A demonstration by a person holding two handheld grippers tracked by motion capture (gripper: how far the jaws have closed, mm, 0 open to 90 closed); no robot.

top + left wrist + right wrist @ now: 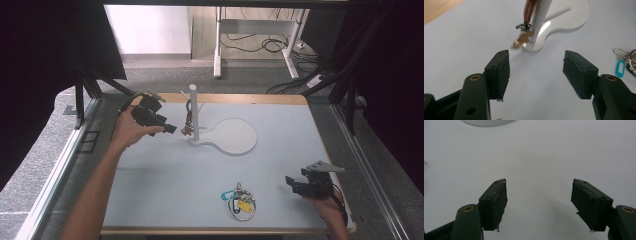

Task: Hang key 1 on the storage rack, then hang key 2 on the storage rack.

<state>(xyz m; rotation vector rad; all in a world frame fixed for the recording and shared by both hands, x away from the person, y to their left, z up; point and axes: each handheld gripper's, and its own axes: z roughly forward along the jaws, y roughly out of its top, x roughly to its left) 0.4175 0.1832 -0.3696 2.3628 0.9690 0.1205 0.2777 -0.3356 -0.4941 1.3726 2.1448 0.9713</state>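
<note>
**Left tool spread beside the hanging keys**

Left tool [167,128], seen from the high view, is held level over the far left part of the desk [165,175], its tips aimed at the white stand [194,112], with nothing between the jaws. A key bunch [188,125] hangs against the stand's post, just beyond the tips and not touching them. The stand's flat round base [235,136] lies to the right of the post. The right tool [291,184] sits low at the near right corner, jaws apart and holding nothing. A second set of keys with a blue tag and a yellow tag [240,200] lies on the desk near the front edge, to the left of that tool.

From the left gripper view, the jaws stand wide apart with bare desk between them; the brass keys [522,38] dangle beside the post [540,17] ahead. The blue tag [620,68] lies at the right edge.

From the right gripper view, the jaws are spread over bare desk, with the stand's base rim [487,122] at the top.
</note>
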